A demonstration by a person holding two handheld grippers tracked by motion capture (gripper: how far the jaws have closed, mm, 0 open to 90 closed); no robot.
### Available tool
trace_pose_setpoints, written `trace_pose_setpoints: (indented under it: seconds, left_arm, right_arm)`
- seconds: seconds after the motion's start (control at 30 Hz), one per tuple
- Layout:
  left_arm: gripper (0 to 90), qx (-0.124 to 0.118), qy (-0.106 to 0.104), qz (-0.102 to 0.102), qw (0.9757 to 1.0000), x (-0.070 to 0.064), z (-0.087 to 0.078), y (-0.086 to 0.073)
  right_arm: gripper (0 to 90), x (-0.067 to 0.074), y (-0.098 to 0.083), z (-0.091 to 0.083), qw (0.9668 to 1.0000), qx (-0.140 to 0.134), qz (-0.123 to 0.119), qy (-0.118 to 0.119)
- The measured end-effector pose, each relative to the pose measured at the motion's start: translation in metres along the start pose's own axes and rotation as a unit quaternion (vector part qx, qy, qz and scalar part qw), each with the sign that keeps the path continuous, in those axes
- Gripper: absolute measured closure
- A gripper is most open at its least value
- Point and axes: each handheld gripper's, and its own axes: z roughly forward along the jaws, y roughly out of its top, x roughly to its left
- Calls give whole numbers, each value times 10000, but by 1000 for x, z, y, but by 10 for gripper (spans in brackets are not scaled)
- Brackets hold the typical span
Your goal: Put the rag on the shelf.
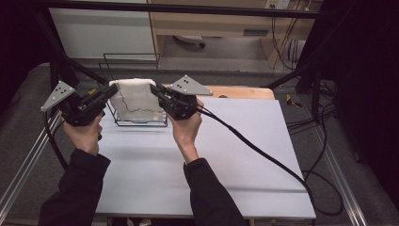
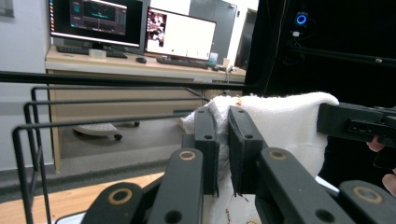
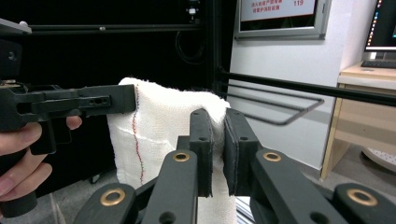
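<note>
1. The left gripper [image 1: 109, 92] is at the left of the high view, held in the person's left hand [image 1: 86, 133]; its jaws are clamped on the upper left corner of the white cloth [image 1: 136, 101].
2. In the left gripper view the left gripper [image 2: 223, 140] pinches the cloth's [image 2: 285, 116] edge between its pads.
3. The cloth hangs stretched between both grippers, above the black wire rack [image 1: 141, 123] at the far left of the white table [image 1: 226, 155]. A thin dark thread line runs down it.
4. The right gripper [image 1: 154, 89], in the right hand [image 1: 187, 129], is closed on the cloth's upper right corner.
5. In the right gripper view the right gripper [image 3: 218, 140] squeezes the cloth's [image 3: 159, 126] top edge.
</note>
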Motion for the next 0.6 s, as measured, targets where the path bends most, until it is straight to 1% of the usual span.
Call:
trace_pose_setpoints:
  seconds: [0.13,0.3,0.5,0.6]
  left_arm:
    - [826,-84,56,-36,9999,5,0,5]
    - [825,-186,97,6,9998,11,-1,13]
    - [825,-214,180,26,9996,20,0,21]
    - [825,-224,214,43,9995,23,1,27]
  right_arm:
    - [833,1,5,6,10000,-35,-54,6]
    - [833,4,14,16,10000,-80,-34,42]
    - [833,6,20,25,9999,-95,-40,61]
    - [833,7,26,31,9999,-122,-80,43]
